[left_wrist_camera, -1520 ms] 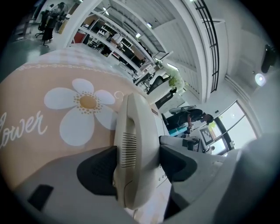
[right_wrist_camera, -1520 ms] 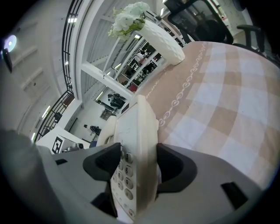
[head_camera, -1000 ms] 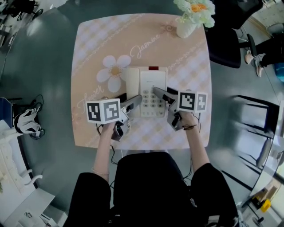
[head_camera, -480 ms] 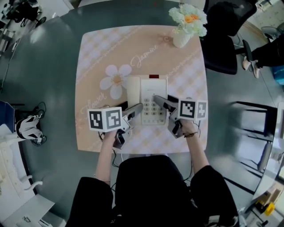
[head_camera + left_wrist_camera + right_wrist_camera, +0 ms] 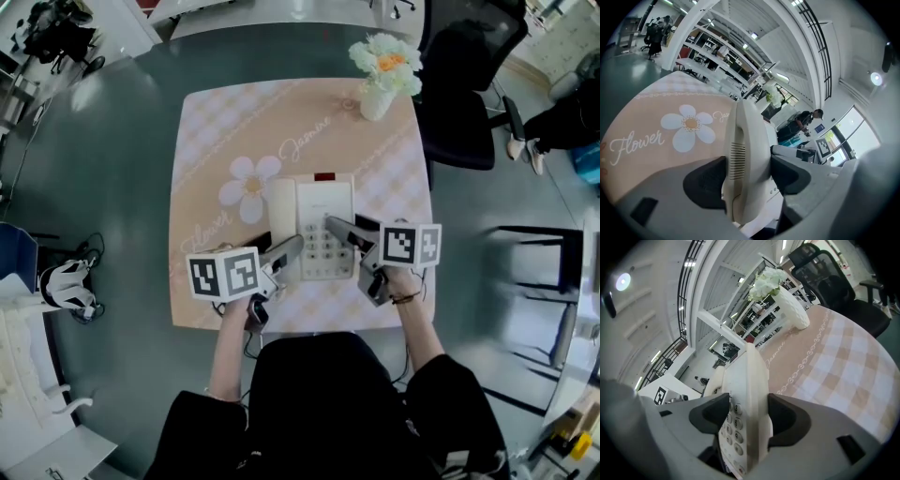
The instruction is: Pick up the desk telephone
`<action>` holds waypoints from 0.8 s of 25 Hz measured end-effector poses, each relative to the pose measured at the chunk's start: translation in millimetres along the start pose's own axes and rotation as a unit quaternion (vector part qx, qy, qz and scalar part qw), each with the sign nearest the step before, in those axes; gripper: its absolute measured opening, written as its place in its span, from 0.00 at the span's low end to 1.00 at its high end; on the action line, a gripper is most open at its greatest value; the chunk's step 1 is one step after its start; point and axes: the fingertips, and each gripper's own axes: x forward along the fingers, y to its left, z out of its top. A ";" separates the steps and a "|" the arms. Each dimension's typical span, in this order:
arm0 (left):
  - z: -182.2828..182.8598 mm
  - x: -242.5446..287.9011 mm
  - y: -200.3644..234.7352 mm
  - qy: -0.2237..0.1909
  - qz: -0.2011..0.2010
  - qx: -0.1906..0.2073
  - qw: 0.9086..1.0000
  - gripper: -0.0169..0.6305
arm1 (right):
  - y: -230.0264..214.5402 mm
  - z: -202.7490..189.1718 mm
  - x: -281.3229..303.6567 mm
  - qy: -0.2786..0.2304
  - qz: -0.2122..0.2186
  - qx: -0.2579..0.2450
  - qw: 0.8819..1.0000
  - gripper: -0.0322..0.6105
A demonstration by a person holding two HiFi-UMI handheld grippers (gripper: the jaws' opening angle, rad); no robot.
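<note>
- Left gripper view: the left gripper (image 5: 746, 174) clamps the handset side of the cream plastic desk telephone (image 5: 746, 136).
- The right gripper (image 5: 743, 417) pinches its keypad edge.
- Both grips have held for the past second, and the telephone stays beside the white daisy print (image 5: 248, 183) on the peach checked tablecloth (image 5: 206, 131). The lift seems barely begun.

Square table (image 5: 185, 314), peach checked daisy-print cloth (image 5: 211, 141) over it, white flower vase (image 5: 376, 101) near far right corner

Vase (image 5: 375, 103) blocks the far edge — open tablecloth (image 5: 202, 178) left of telephone (image 5: 325, 202)
</note>
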 end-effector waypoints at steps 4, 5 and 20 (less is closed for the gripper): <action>2.5 -12.9 -10.1 -0.008 0.003 0.004 1.000 0.48 | 14.1 2.3 -7.8 -0.003 0.008 -0.005 1.000 0.44; 3.4 -15.9 -12.3 -0.009 0.004 0.004 1.000 0.48 | 17.3 3.0 -9.5 -0.004 0.009 -0.006 1.000 0.44; 8.3 -45.9 -40.3 -0.030 0.006 0.010 0.999 0.48 | 50.8 9.8 -34.7 -0.023 0.020 -0.016 0.999 0.43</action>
